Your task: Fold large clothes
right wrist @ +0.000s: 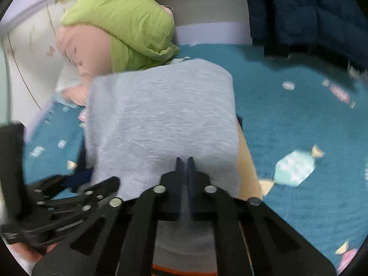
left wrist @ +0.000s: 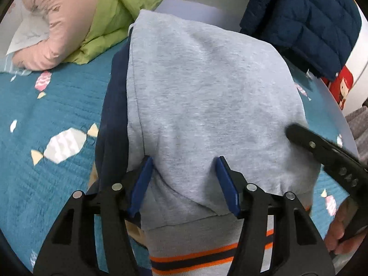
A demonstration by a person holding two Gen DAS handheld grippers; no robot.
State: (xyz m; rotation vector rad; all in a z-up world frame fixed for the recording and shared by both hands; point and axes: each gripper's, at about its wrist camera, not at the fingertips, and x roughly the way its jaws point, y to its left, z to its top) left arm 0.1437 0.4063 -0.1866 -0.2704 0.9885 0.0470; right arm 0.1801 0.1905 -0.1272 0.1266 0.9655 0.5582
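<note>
Your left gripper (left wrist: 184,184) stands with blue pads apart over the soft grey sweatshirt (left wrist: 207,96), folded into a rounded block on the teal candy-print bedspread (left wrist: 46,119). Your right gripper (right wrist: 184,172) is pinched together, seemingly on a fabric edge. Beyond lie a green quilt (right wrist: 128,23) and a quilted navy jacket (left wrist: 306,18).

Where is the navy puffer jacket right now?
The navy puffer jacket sits top right in both wrist views, at the bed's far edge, just beyond the folded grey sweatshirt.
</note>
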